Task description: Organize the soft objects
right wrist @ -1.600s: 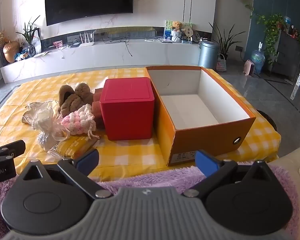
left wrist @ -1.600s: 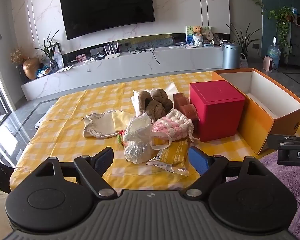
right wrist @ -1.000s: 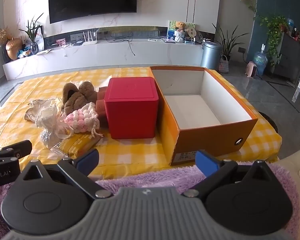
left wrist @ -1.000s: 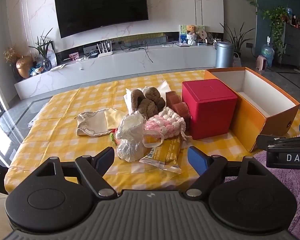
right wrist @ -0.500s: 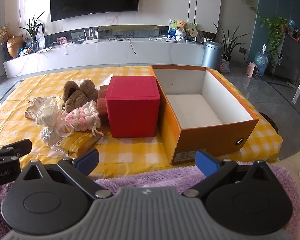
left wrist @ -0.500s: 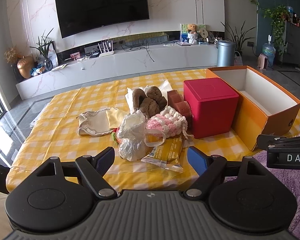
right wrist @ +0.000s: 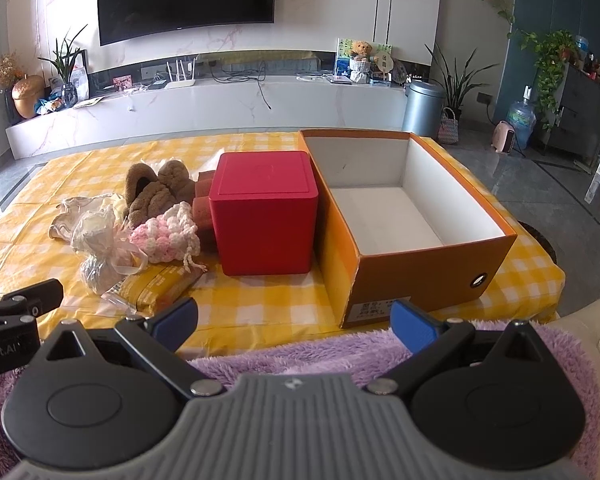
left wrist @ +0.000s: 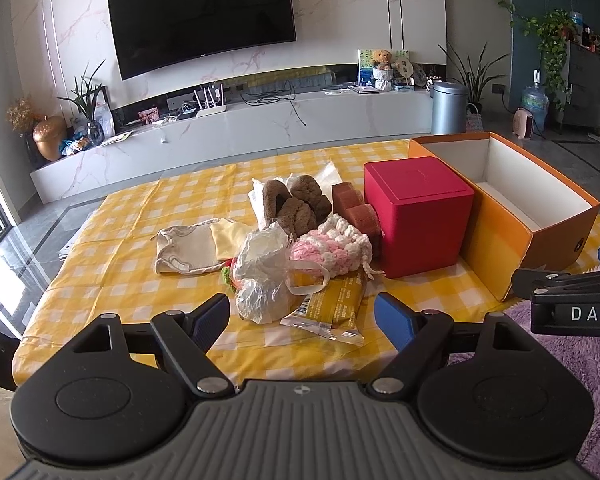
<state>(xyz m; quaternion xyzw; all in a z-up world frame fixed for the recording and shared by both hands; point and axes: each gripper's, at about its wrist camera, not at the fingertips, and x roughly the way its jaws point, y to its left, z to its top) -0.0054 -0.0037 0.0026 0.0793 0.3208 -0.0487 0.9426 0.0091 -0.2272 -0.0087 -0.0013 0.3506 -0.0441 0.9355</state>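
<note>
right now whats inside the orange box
Nothing that shows: the orange box is open, with a bare white floor and white walls in the right wrist view. Its near wall hides the strip of floor just behind it, so that part cannot be checked.

From the left tongs, spread wide, the way at 12 o'clock was blocked at once by a crinkled plastic bag and a yellow packet, with pink-white yarn behind. Bare checked worktop lay free at 10 o'clock. At 1 o'clock stood the red box. Before the right tongs, the orange box stood at 1 o'clock, its top unobstructed.
</note>
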